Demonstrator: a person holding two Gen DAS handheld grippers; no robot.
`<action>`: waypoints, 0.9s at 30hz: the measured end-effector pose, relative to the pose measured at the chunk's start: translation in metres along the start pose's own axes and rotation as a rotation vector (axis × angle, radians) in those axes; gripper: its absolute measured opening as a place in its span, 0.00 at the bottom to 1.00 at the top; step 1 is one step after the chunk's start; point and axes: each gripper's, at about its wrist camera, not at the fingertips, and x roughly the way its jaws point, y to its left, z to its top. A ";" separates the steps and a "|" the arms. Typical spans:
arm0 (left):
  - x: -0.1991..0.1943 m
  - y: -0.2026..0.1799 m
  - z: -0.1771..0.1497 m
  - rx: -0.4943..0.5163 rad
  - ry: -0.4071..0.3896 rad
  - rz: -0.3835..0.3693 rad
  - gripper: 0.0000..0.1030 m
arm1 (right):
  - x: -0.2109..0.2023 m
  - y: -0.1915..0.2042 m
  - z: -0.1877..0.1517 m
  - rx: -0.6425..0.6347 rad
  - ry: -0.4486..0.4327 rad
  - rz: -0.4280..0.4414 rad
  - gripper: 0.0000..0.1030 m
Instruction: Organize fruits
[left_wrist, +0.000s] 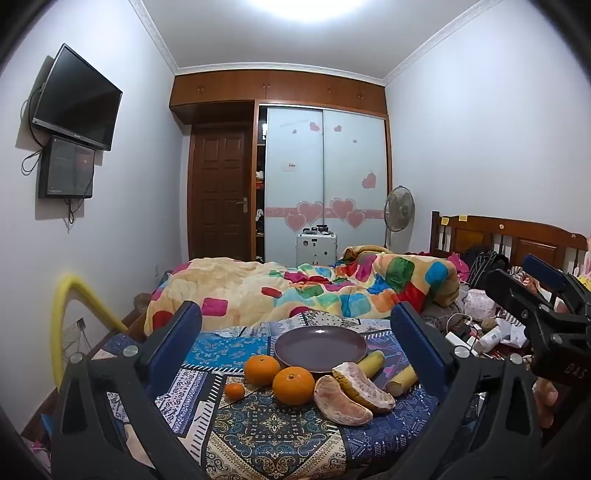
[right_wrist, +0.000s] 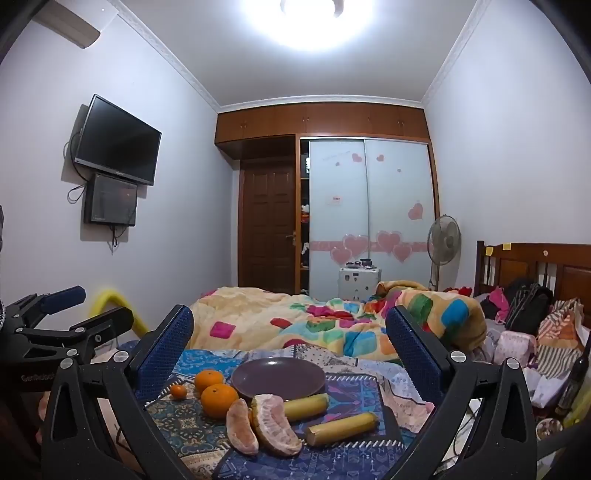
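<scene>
Both tongs hover above the near edge of the counter draped in a blue patterned patchwork cloth (left_wrist: 258, 424), and both are spread wide with nothing between their blue-padded fingers: the left tongs (left_wrist: 295, 339) frame the whole fruit cluster, the right tongs (right_wrist: 290, 343) do the same from a little further right. The fruit lies in a loose arc in front of the empty round purple plate (left_wrist: 320, 349) — a tiny orange kumquat-like fruit (left_wrist: 234, 391) furthest left, two round orange mandarins (left_wrist: 293, 385) beside it with the nearer one just touching the plate's rim, two peeled pinkish pomelo segments (left_wrist: 345, 402) leaning on one another in the middle, and two peeled pale-yellow banana pieces (right_wrist: 341, 428) to the right, one tucked against the plate's front edge. Nothing is on the plate yet, so the job looks to be at its very start, and the plate is most likely where the fruit should go. A sensible first pick is a mandarin for the left tongs or the nearer banana piece for the right, since each sits on its own side and stands clear enough to straddle. The tongs should come down squarely over the fruit's widest part and close gently — the banana and pomelo flesh will bruise or slip under a hard squeeze. The pomelo segments are best taken one at a time, outer one first, so its partner does not topple.
</scene>
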 end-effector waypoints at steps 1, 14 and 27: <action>0.001 0.001 0.000 -0.003 0.001 -0.001 1.00 | 0.000 0.000 0.000 0.003 0.006 0.004 1.00; -0.006 -0.007 -0.002 0.024 -0.032 -0.018 1.00 | -0.004 0.001 -0.003 0.012 0.002 0.011 1.00; -0.003 -0.006 0.001 0.015 -0.026 -0.022 1.00 | -0.001 0.004 -0.001 0.015 0.007 0.012 1.00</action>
